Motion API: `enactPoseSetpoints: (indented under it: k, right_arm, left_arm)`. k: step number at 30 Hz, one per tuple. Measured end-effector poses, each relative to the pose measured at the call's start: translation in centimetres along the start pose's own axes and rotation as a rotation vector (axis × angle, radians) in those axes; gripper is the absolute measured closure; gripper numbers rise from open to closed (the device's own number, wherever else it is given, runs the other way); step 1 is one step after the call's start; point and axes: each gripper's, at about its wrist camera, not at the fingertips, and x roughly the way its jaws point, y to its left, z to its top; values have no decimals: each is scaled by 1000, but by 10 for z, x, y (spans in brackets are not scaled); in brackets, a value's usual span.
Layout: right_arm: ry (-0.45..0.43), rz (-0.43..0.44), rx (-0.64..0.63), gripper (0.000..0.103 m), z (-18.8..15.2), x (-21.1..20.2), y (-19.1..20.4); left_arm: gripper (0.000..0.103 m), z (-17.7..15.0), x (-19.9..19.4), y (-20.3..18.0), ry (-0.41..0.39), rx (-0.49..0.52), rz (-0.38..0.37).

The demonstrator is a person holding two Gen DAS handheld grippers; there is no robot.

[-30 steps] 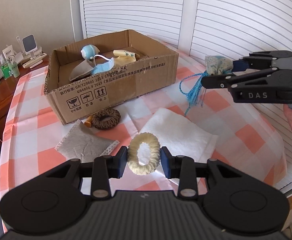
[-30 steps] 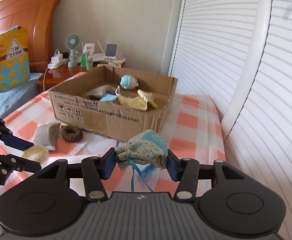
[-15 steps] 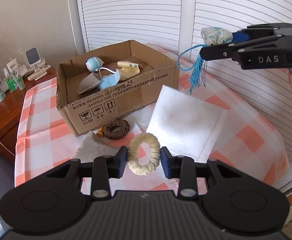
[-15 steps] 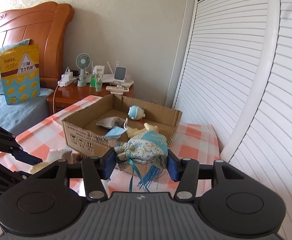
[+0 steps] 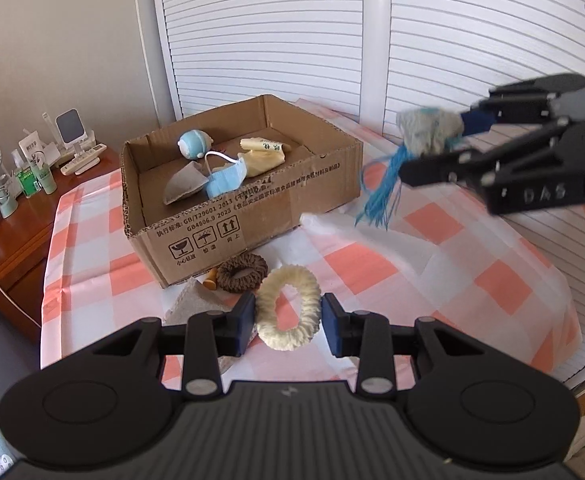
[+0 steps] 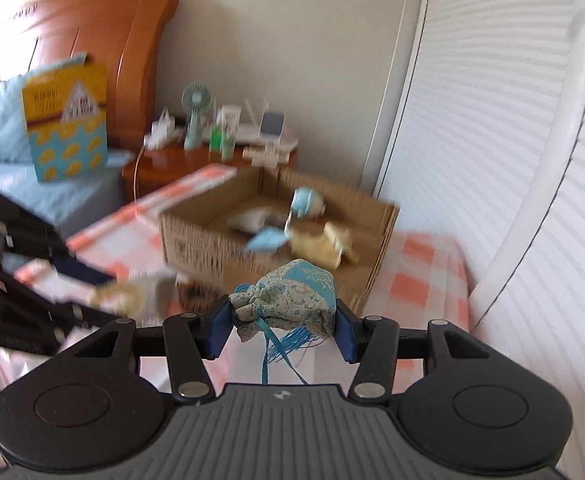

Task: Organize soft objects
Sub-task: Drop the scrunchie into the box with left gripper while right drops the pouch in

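A cream fuzzy scrunchie (image 5: 288,308) stands upright on edge, pinched between blue pads above the checked cloth. A patterned teal-and-beige drawstring sachet (image 6: 288,300) with a blue tassel hanging below is likewise clamped in mid-air (blurred in the left view). The open cardboard box (image 5: 252,208) holds a blue face mask (image 5: 224,178), a grey pouch (image 5: 182,188), a round pale-blue plush (image 5: 194,144) and a yellowish cloth (image 5: 262,154). A brown scrunchie (image 5: 241,272) lies flat just before the box, a white folded cloth (image 5: 376,244) to its right
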Motion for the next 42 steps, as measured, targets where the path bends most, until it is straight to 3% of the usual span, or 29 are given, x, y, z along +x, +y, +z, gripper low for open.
enactPoseSetpoints:
  k: [5, 15, 20, 29, 40, 42]
  right_arm:
    - [127, -23, 30, 46, -30, 34, -2]
    - [273, -154, 148, 48, -73, 62, -39]
    - [247, -146, 163, 48, -73, 51, -42]
    - [140, -76, 141, 48, -32, 31, -41]
    - [-4, -27, 125, 48, 31, 8, -54]
    - [-21, -33, 113, 48, 40, 7, -56]
  left_arm:
    - [68, -3, 0, 2, 6, -8, 1]
    - [68, -5, 5, 3, 22, -12, -1]
    - [68, -3, 10, 0, 31, 2, -8]
    - [68, 11, 9, 4, 36, 50, 0]
    - [68, 64, 25, 41, -3, 89, 83]
    - [63, 77, 33, 51, -10, 71, 92]
